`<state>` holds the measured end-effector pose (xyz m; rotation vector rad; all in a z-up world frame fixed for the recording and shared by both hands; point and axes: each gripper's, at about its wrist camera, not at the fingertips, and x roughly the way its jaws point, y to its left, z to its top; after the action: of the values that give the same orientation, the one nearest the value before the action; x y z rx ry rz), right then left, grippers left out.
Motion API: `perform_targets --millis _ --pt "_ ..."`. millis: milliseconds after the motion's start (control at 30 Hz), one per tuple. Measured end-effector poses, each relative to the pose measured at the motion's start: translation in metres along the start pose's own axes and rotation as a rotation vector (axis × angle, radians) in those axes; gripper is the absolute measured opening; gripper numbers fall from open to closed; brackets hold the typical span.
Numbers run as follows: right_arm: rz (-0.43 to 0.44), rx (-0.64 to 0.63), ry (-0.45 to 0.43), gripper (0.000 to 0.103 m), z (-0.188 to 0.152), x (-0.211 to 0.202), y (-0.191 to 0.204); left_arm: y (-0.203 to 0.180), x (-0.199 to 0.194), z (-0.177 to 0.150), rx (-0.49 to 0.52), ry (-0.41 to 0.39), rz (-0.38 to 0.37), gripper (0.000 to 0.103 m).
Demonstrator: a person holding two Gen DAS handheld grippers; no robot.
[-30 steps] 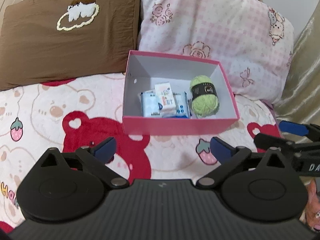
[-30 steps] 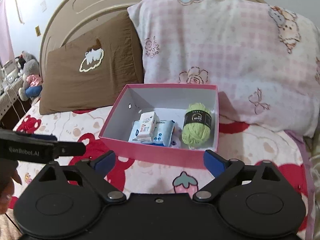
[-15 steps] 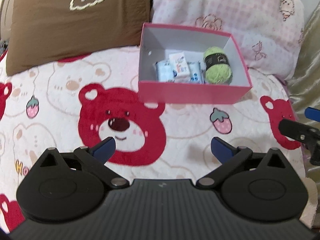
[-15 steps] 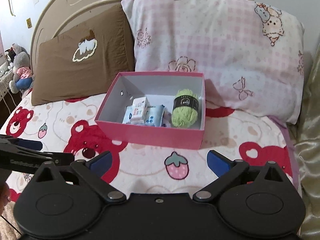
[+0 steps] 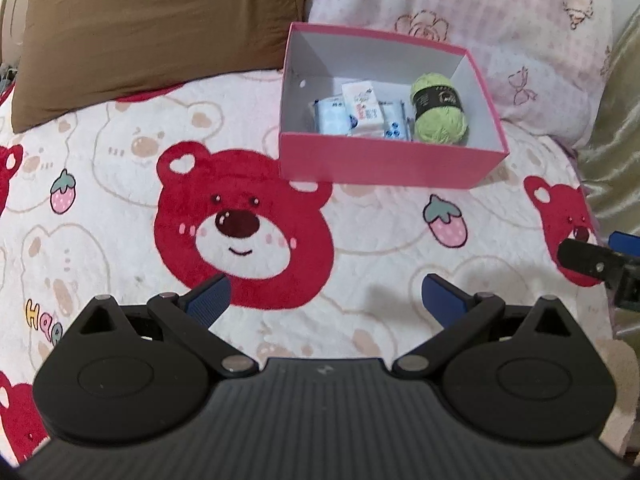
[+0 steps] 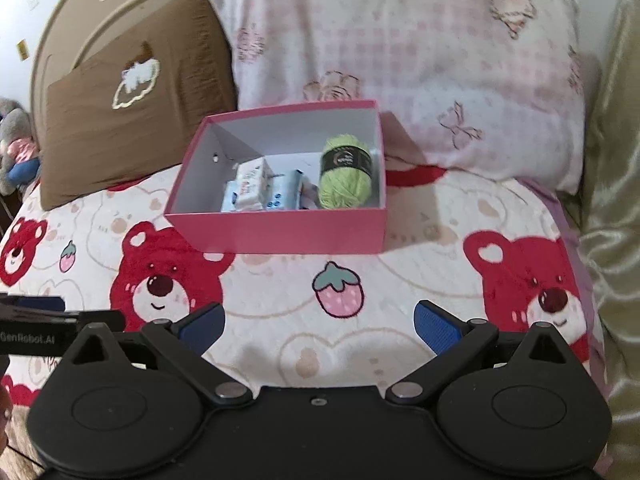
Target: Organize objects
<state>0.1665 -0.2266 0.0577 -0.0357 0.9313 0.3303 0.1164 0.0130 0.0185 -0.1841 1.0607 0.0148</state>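
A pink box [image 5: 384, 168] [image 6: 280, 232] sits on the bear-print blanket in front of the pillows. Inside it lie a green yarn ball [image 5: 439, 114] [image 6: 346, 172] at the right and several white and blue tissue packs [image 5: 360, 114] [image 6: 256, 188] at the left. My left gripper [image 5: 325, 298] is open and empty, held back from the box over the blanket. My right gripper [image 6: 318, 322] is open and empty, also well short of the box. The right gripper shows at the right edge of the left wrist view [image 5: 596, 266].
A brown pillow [image 5: 152, 32] [image 6: 128, 120] and a pink checked pillow [image 5: 480, 16] [image 6: 400, 52] lean on the headboard [image 6: 100, 12] behind the box. A shiny olive cover [image 6: 612, 200] lies along the right. A plush toy [image 6: 16, 156] sits at the far left.
Both grippers have drawn back from the box, which looks smaller and farther. More of the bear blanket shows in front. Both stay open and empty.
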Motion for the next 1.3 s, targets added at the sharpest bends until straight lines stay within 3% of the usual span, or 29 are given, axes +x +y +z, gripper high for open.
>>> perform_targets --millis 367,967,1300 --pt "-0.016 0.008 0.033 0.102 -0.001 0.012 0.0 -0.003 0.013 0.0 0.018 0.027 0.035 0.103" --pt "-0.027 -0.052 -0.004 0.102 -0.007 -0.009 0.017 -0.006 0.0 -0.008 0.011 0.018 0.001 0.103" --pt "-0.028 -0.047 -0.007 0.102 -0.009 -0.01 0.017 -0.006 0.002 -0.009 0.02 0.025 0.025 0.103"
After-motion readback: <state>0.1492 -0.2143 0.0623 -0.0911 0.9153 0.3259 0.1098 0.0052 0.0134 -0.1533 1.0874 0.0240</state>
